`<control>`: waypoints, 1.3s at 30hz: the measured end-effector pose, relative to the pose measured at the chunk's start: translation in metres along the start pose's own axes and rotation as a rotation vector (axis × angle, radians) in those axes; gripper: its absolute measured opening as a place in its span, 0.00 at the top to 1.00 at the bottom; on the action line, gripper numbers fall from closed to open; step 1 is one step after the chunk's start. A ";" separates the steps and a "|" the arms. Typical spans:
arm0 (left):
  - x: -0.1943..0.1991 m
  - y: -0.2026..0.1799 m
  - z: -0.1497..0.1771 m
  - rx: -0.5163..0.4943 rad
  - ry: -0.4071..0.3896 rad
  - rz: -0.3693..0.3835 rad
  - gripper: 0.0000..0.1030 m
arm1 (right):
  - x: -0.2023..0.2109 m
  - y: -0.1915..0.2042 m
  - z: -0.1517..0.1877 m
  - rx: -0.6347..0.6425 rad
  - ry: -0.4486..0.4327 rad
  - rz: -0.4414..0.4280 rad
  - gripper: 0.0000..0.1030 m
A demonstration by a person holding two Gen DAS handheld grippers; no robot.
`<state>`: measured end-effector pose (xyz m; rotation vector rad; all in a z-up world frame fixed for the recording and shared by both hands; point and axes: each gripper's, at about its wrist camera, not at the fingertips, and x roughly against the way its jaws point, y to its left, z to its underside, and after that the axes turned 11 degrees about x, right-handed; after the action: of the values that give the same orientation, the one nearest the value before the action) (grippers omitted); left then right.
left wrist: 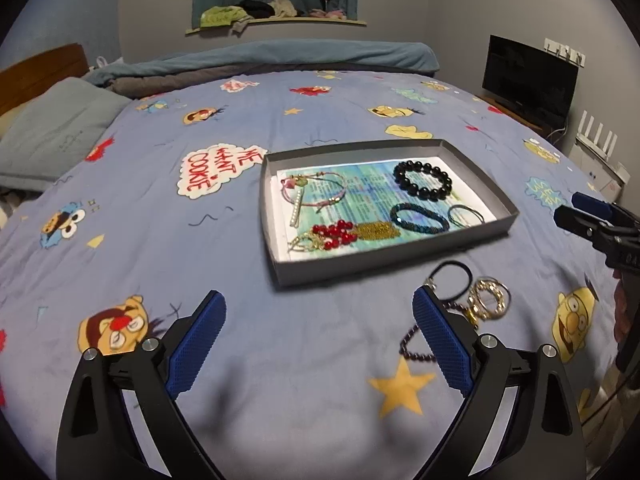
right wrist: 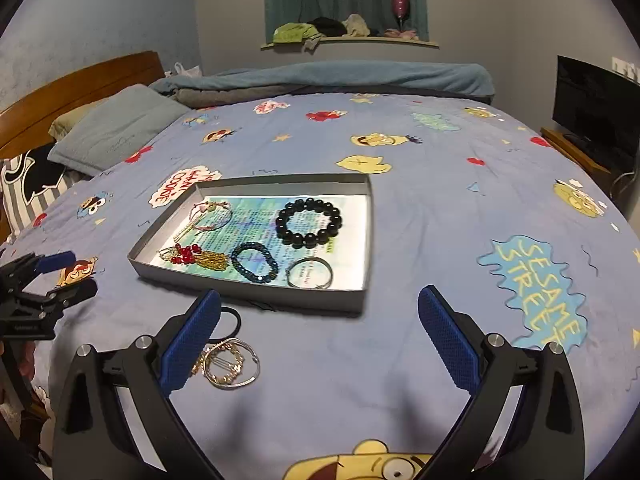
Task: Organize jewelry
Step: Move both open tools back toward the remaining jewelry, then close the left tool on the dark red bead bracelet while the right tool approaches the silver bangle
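On the cartoon-print blue bedspread (left wrist: 320, 360), the left gripper (left wrist: 316, 308) hangs wide and empty. Ahead sits the shallow grey cardboard tray (left wrist: 384, 262) of bracelets; gold rings (left wrist: 490, 300) lie off its near edge. The right gripper (right wrist: 320, 306) gapes, empty.

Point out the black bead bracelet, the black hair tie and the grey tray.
black bead bracelet (right wrist: 308, 222), right wrist view, on a bead
black hair tie (left wrist: 452, 280), left wrist view, on its band
grey tray (left wrist: 384, 260), left wrist view, near wall
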<state>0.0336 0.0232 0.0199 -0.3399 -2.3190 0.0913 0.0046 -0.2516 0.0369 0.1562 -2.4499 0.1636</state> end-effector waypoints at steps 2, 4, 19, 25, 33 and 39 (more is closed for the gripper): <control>0.004 0.001 0.005 0.008 -0.006 0.014 0.09 | 0.003 -0.003 0.005 -0.008 0.002 0.002 0.05; 0.007 0.000 0.009 0.010 -0.011 0.023 0.08 | 0.005 -0.004 0.010 -0.010 0.007 0.003 0.05; -0.019 -0.024 0.041 -0.058 0.062 0.027 0.08 | -0.004 -0.003 0.040 0.004 0.069 -0.035 0.05; -0.029 -0.029 0.047 -0.061 0.077 0.039 0.08 | -0.015 0.006 0.051 0.020 0.095 -0.068 0.05; -0.038 -0.032 0.049 -0.063 0.082 0.065 0.09 | -0.025 0.021 0.059 0.062 0.117 -0.131 0.05; -0.043 -0.034 0.049 -0.075 0.085 0.079 0.11 | -0.031 0.031 0.062 0.082 0.121 -0.156 0.05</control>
<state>0.0200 -0.0193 -0.0385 -0.4644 -2.2294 0.0281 -0.0150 -0.2290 -0.0324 0.3622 -2.3004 0.1989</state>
